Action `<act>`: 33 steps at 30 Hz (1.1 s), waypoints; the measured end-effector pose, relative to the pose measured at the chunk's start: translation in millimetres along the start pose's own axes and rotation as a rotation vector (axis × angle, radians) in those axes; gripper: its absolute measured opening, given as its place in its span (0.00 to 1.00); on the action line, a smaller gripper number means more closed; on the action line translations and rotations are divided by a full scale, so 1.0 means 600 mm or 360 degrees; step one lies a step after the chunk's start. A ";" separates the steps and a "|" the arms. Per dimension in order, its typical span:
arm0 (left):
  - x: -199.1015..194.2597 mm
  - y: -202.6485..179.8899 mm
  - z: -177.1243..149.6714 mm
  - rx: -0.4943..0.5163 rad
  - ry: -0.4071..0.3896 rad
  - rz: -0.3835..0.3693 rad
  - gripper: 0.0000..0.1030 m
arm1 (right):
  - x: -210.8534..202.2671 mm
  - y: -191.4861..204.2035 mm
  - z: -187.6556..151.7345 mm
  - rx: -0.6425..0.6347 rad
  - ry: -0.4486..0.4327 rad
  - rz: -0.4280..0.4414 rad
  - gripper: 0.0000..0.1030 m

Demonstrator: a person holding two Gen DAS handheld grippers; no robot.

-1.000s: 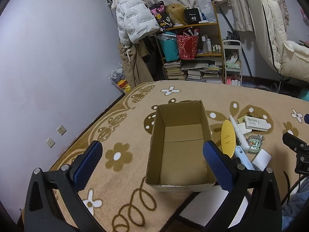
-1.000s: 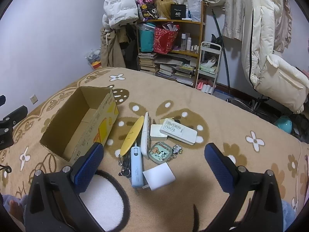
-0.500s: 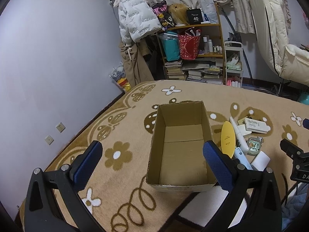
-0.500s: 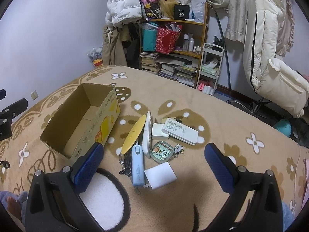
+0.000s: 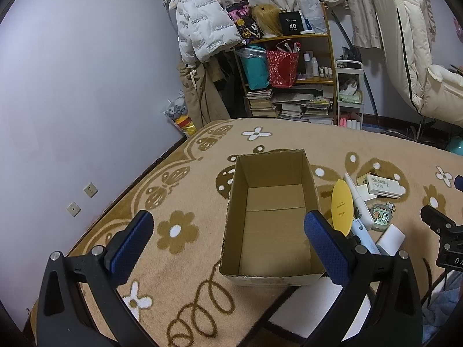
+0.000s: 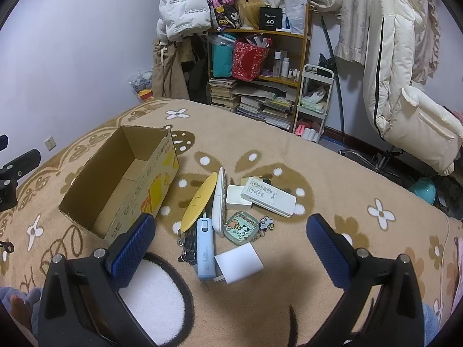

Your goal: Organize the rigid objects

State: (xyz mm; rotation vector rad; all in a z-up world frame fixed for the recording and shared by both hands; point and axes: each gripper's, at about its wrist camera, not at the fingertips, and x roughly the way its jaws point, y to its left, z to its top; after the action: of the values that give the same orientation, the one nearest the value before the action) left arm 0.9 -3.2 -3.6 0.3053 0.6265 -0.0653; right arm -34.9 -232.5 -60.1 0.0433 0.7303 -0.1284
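An open, empty cardboard box (image 5: 272, 217) (image 6: 121, 179) lies on the tan flowered blanket. To its right lies a cluster of small items: a yellow oval board (image 6: 199, 199) (image 5: 342, 206), a white remote (image 6: 267, 196), a small white box (image 6: 237, 201), a long white item (image 6: 219, 199), a blue stick-shaped device (image 6: 205, 247), a cartoon case (image 6: 238, 228), a white charger block (image 6: 238, 263) and keys (image 6: 186, 245). My left gripper (image 5: 228, 240) is open, held above the box's near end. My right gripper (image 6: 230, 248) is open, above the item cluster.
A cluttered wooden shelf (image 5: 289, 66) with books and bags stands against the far wall, with a white trolley (image 6: 314, 101) and hanging jackets (image 5: 199, 29) nearby. A cream padded chair (image 6: 405, 92) is at the right. A white patch of blanket (image 6: 150, 295) lies close to me.
Both grippers have risen and tilted slightly, so the box and items sit a little lower in view. Nothing on the blanket has moved.
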 end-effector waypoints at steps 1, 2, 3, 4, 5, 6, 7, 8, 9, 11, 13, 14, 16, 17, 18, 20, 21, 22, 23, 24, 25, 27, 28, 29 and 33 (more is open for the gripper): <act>0.001 0.001 0.000 0.0000 0.0002 -0.0001 1.00 | 0.000 0.000 0.000 -0.0001 0.0001 0.0004 1.00; 0.001 0.001 0.000 0.0001 0.0004 -0.0002 1.00 | 0.001 -0.001 0.001 -0.0001 0.0004 0.0003 1.00; 0.003 0.001 0.000 0.0004 0.0007 -0.0006 1.00 | 0.003 -0.002 0.000 0.0000 0.0007 0.0002 1.00; 0.003 0.002 -0.001 0.0008 0.0008 -0.0024 1.00 | 0.003 -0.003 0.000 0.0001 0.0009 0.0002 1.00; 0.007 0.003 -0.001 0.0009 0.0016 -0.0035 1.00 | 0.005 -0.005 0.000 0.0003 0.0015 0.0003 1.00; 0.010 0.004 -0.001 0.0008 0.0028 -0.0041 1.00 | 0.007 -0.005 0.000 0.0004 0.0019 0.0003 1.00; 0.013 0.004 -0.002 0.0004 0.0042 -0.0048 1.00 | 0.009 -0.006 -0.001 0.0005 0.0023 0.0001 1.00; 0.016 0.005 -0.002 -0.0001 0.0053 -0.0049 1.00 | 0.011 -0.006 0.000 0.0004 0.0027 0.0001 1.00; 0.019 0.006 -0.001 -0.0008 0.0066 -0.0052 1.00 | 0.014 -0.006 0.000 0.0004 0.0033 0.0001 1.00; 0.026 0.010 -0.001 -0.0033 0.0090 -0.0060 1.00 | 0.020 -0.007 -0.001 0.0013 0.0048 0.0003 1.00; 0.034 0.014 0.001 -0.0056 0.0110 -0.0075 1.00 | 0.026 -0.001 0.000 0.0021 0.0060 0.0004 1.00; 0.039 0.016 0.001 -0.0067 0.0119 -0.0076 1.00 | 0.029 -0.003 0.000 0.0026 0.0067 0.0009 1.00; 0.050 0.020 0.004 -0.0079 0.0144 -0.0072 1.00 | 0.033 -0.004 0.001 0.0032 0.0078 0.0020 1.00; 0.057 0.021 0.006 -0.0080 0.0158 -0.0072 1.00 | 0.037 -0.005 0.002 0.0032 0.0089 0.0028 1.00; 0.065 0.022 0.008 -0.0073 0.0169 -0.0075 1.00 | 0.041 -0.006 0.003 0.0032 0.0097 0.0030 1.00; 0.081 0.020 0.012 -0.0037 0.0190 -0.0071 1.00 | 0.050 -0.005 0.004 0.0030 0.0115 0.0032 1.00; 0.087 0.019 0.012 -0.0023 0.0200 -0.0062 1.00 | 0.053 -0.004 0.004 0.0030 0.0122 0.0032 1.00; 0.095 0.018 0.012 -0.0008 0.0215 -0.0052 1.00 | 0.059 -0.003 0.004 0.0033 0.0133 0.0034 1.00; 0.103 0.017 0.012 0.0007 0.0233 -0.0051 1.00 | 0.065 -0.003 0.004 0.0035 0.0143 0.0035 1.00; 0.111 0.016 0.012 0.0016 0.0249 -0.0055 1.00 | 0.071 -0.004 0.003 0.0040 0.0156 0.0035 1.00; 0.120 0.016 0.011 0.0017 0.0268 -0.0058 1.00 | 0.081 -0.005 0.002 0.0047 0.0177 0.0036 1.00; 0.140 0.016 0.010 0.0004 0.0312 -0.0063 1.00 | 0.095 -0.007 0.001 0.0057 0.0206 0.0040 1.00; 0.146 0.015 0.009 -0.0001 0.0325 -0.0067 1.00 | 0.105 -0.008 0.000 0.0063 0.0225 0.0040 1.00; 0.155 0.015 0.007 -0.0007 0.0341 -0.0072 1.00 | 0.111 -0.009 -0.001 0.0065 0.0237 0.0040 1.00; 0.191 0.016 0.000 -0.0024 0.0416 -0.0060 1.00 | 0.142 -0.010 -0.005 0.0072 0.0296 0.0025 1.00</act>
State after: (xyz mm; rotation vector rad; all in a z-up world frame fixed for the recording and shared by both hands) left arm 95.6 9.8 -68.1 0.2900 0.8918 -0.0570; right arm 25.4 -247.1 -119.1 0.1056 0.9128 -0.1269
